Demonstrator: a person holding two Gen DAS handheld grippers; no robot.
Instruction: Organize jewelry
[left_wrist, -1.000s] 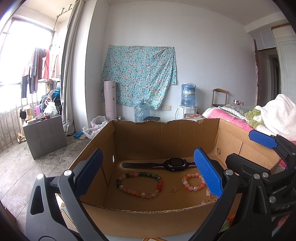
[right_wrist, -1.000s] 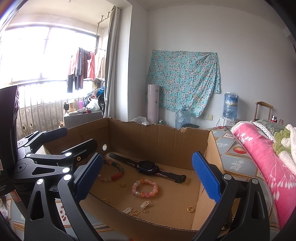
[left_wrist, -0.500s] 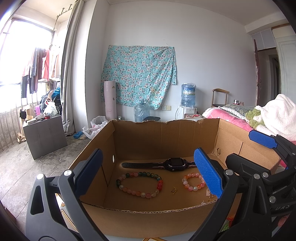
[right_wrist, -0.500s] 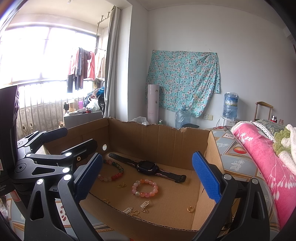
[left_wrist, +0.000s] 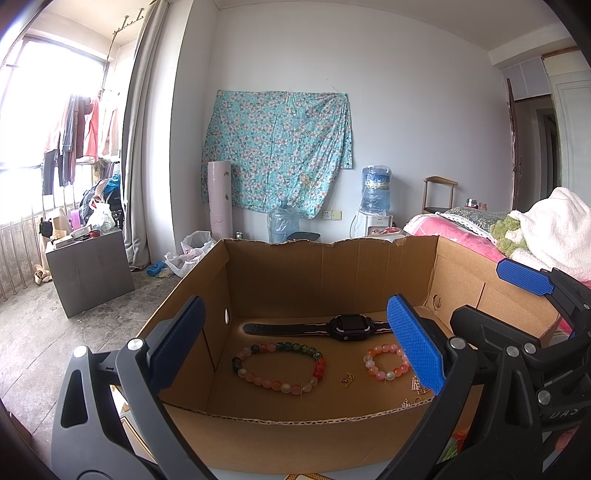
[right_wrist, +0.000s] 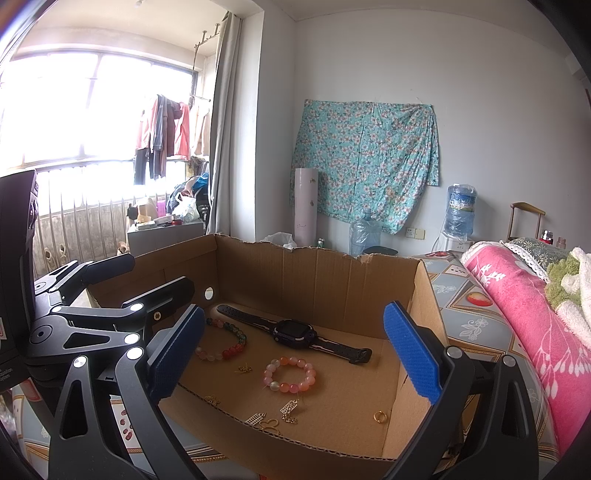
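An open cardboard box (left_wrist: 325, 273) (right_wrist: 314, 280) holds the jewelry. Inside lie a black watch (left_wrist: 349, 326) (right_wrist: 293, 334), a long multicoloured bead bracelet (left_wrist: 279, 367) (right_wrist: 225, 341), a small pink bead bracelet (left_wrist: 386, 363) (right_wrist: 290, 374), several small gold charms (right_wrist: 275, 415) (left_wrist: 347, 378) and a gold ring (right_wrist: 379, 417). My left gripper (left_wrist: 295, 343) hovers open before the box's near wall, nothing between its fingers. My right gripper (right_wrist: 291, 350) is open and empty too, beside it on the right; one of its blue pads (left_wrist: 524, 277) shows in the left wrist view.
The box sits on a patterned surface (right_wrist: 469, 317) beside pink bedding (right_wrist: 524, 317) and a white towel (left_wrist: 554, 229). Behind are a grey cabinet (left_wrist: 90, 273), water bottles (left_wrist: 282, 225), a dispenser (left_wrist: 375, 206) and a chair (left_wrist: 439, 192).
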